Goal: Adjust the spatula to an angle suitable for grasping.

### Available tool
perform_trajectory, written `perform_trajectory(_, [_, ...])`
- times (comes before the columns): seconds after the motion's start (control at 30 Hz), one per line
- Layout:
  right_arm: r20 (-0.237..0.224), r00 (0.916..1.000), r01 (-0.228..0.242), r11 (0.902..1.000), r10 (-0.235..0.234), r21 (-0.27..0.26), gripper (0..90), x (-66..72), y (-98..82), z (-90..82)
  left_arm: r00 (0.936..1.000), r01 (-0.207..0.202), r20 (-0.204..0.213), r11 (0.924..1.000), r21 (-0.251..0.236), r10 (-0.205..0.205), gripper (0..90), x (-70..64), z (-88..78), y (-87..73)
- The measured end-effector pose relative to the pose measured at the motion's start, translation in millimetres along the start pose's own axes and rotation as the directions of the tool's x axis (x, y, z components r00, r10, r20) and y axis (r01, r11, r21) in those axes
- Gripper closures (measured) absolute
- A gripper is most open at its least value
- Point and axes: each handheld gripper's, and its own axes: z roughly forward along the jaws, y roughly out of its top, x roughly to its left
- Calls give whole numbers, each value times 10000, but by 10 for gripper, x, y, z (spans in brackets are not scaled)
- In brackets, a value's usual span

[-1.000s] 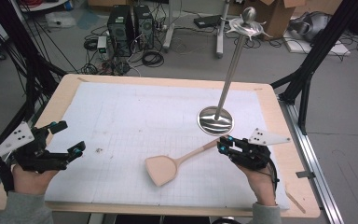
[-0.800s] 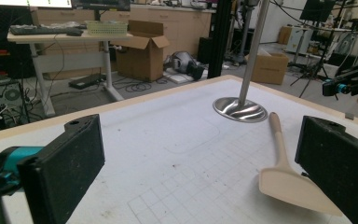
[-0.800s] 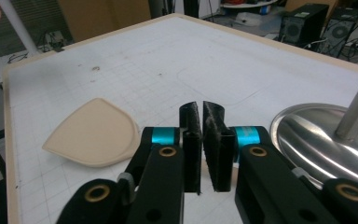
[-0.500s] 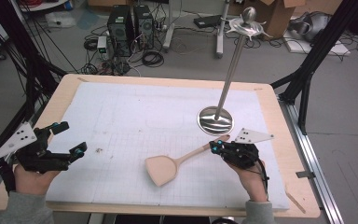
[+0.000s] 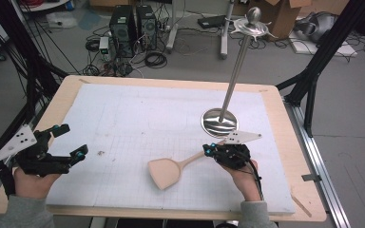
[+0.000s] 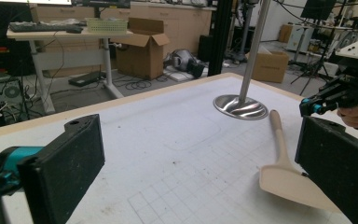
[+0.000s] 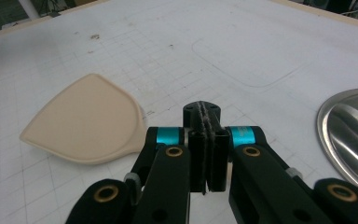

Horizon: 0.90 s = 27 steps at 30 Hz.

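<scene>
- Surface: white gridded mat (image 5: 138, 118) on a wooden table (image 5: 285, 142), lab floor with cables beyond.
- Landmark: wooden spatula (image 5: 168, 171), flat on the mat, smooth pale blade and round handle.
- Right gripper (image 5: 210, 151): at the spatula's handle end, jaws just closed fully; whether the handle is clamped cannot be told.
- Left gripper (image 5: 71, 142): well left of the spatula, jaws wide, empty.
- Steel stand (image 5: 218, 121): polished round base just beyond the handle, slim pole rising.

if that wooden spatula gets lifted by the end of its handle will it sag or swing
Probably no sag: the spatula looks like stiff wood. Its broad blade sits far from the right gripper, so it may droop or pivot between the pads. It seems light.
</scene>
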Motion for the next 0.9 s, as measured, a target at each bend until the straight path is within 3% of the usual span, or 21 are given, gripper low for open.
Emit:
perform_trajectory(0.5, [-194, 9994, 281, 9977, -270, 609, 900, 71, 27, 281, 10000, -81, -31, 9999, 61, 81, 17, -9, 3, -2])
perform_trajectory(0.9, [-209, 9998, 49, 9962, -31, 874, 900, 103, 43, 450, 10000, 0, -38, 10000, 44, 0, 17, -3, -10, -1])
